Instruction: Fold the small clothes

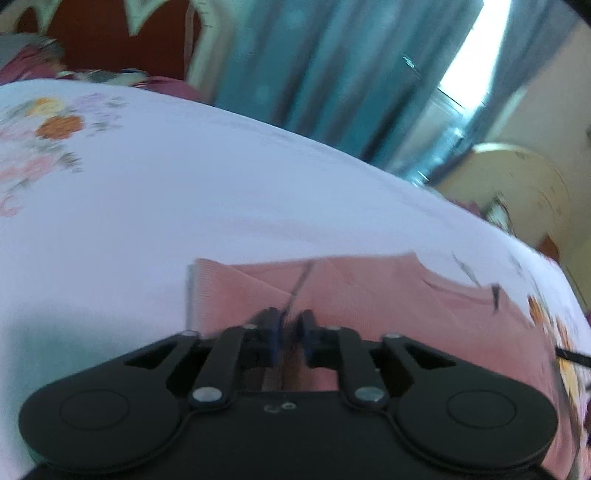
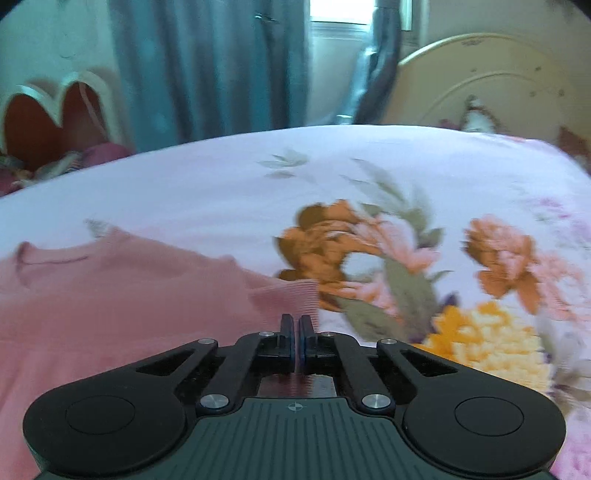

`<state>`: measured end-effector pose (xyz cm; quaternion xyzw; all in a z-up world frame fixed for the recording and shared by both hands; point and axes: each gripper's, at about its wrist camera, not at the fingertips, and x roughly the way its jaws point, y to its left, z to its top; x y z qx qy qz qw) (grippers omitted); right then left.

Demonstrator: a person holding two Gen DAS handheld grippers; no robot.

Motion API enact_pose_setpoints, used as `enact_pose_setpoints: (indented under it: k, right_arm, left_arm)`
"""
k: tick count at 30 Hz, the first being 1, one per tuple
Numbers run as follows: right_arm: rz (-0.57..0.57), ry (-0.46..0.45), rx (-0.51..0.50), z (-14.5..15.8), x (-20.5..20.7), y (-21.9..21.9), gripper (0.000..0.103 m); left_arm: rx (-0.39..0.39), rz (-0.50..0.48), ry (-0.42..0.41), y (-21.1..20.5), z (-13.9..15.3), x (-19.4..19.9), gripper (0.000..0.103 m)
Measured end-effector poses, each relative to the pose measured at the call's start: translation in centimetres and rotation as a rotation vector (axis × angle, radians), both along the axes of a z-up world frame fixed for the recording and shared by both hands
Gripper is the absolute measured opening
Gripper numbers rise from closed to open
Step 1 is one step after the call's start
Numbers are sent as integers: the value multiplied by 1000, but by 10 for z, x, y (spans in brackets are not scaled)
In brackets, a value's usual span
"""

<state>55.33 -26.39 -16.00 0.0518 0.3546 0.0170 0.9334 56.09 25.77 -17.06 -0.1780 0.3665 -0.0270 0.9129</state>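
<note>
Nearest in the left wrist view, the left gripper (image 1: 289, 334) points down over the pink garment (image 1: 369, 295), its two blue-padded fingers standing a little apart with a narrow gap between them; blur hides whether any cloth is caught in that gap, so I cannot tell if it grips anything. A thin dark line crosses the fabric just ahead of the fingertips, too smeared to identify. The pink garment lies spread flat on the bedsheet (image 1: 184, 192), its ribbed left edge straight and its far edge uneven. In the right wrist view, the right gripper (image 2: 296, 332) has its jaws closed together, pads meeting, with nothing visibly between them; it sits just at the ribbed hem corner of the same pink garment (image 2: 110, 295), which stretches off to the left. Beside that corner, to the right, the white bedsheet (image 2: 221, 184) shows a large print of orange, pink and yellow flowers (image 2: 325, 240). Beyond the bed's far edge stand teal curtains (image 2: 207, 66), parted over a bright window (image 2: 340, 11), with a cream headboard (image 2: 480, 81) at the right and a white-trimmed, heart-shaped red piece (image 2: 55, 118) at the left.
</note>
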Motion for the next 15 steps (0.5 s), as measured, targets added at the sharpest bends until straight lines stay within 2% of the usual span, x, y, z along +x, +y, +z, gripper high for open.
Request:
enact_pose_setpoints:
  k: [1,2,4,7,9,10,11,12,15]
  right_arm:
    - [-18,-25,16,6,-8,1,4]
    - [3,-44,34,13,-19,6,21]
    - [95,-90,34,21,-39,25,45]
    - [269,-85,28,21,-53,70,45]
    - [383,-49,13,15,-51,101,45]
    - [423,-26,-10,9,-48,115,44]
    - [443,-9,-64,3,-44,131,44]
    - [438,-30,-90,0,-40,140,44]
    - [382,-27,-57,-2,-19,146,45]
  left_arm:
    - [18,20,-10,-3,6,-6,26]
    - [48,18,-30,-8,13,-13,26]
    - [87,-62,-80,-31,27,-30,26]
    - [145,-288,-84,-85,31,-40,26]
    - [205,-419,-30,-118,20,-35,28]
    - [246,-436,-18,-129,14,-32,28]
    - [268,-423,-45,-134,13,-30,26]
    - [249,-405,-41,-134,14,-22,26]
    - [183,-365,-40,-124,16,-5,29]
